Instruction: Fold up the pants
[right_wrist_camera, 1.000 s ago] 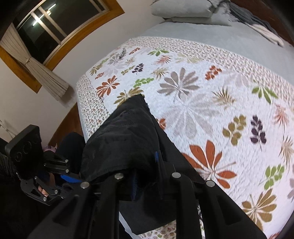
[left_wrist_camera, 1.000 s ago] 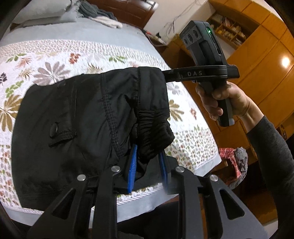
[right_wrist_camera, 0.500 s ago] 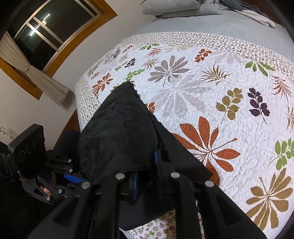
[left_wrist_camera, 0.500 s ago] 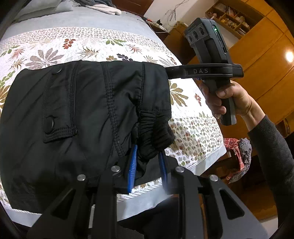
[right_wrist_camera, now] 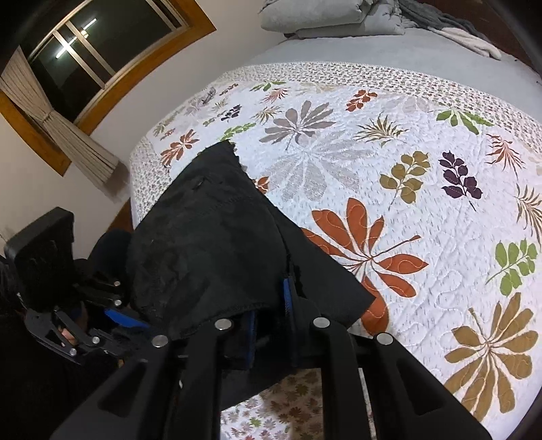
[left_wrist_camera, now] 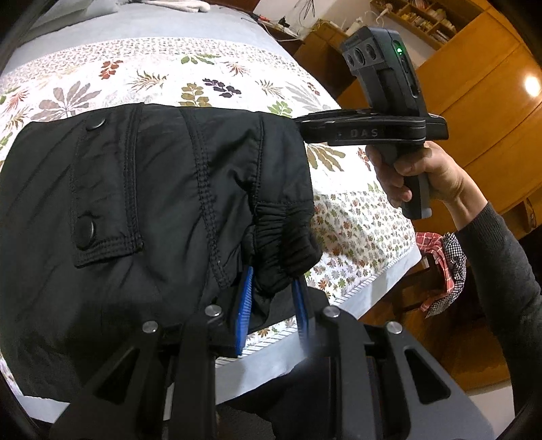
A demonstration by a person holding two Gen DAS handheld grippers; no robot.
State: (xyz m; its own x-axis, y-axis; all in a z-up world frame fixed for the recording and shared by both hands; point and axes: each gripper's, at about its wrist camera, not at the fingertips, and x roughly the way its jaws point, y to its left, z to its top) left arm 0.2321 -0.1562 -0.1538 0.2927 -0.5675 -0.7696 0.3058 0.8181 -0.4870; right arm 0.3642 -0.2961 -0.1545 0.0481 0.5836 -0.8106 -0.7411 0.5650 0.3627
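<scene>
Black pants (left_wrist_camera: 142, 203) with snap buttons and a pocket flap are held up over the bed. My left gripper (left_wrist_camera: 271, 291) is shut on the elastic waistband corner, between its blue pads. My right gripper (right_wrist_camera: 269, 314) is shut on another edge of the black pants (right_wrist_camera: 210, 243); in the left wrist view it shows as a black hand-held unit (left_wrist_camera: 372, 128) gripping the cloth's upper right corner. The pants' far end rests on the quilt.
A floral quilt (right_wrist_camera: 389, 189) covers the bed, with grey pillows (right_wrist_camera: 325, 17) at the head. A wooden wardrobe (left_wrist_camera: 491, 101) stands at the right, with a checked cloth (left_wrist_camera: 443, 267) by the bed's foot. A curtained window (right_wrist_camera: 84, 50) is on the left wall.
Both grippers have carried the pants forward over the bed, and the cloth is stretched wider and flatter between them. Both grips are unchanged.
</scene>
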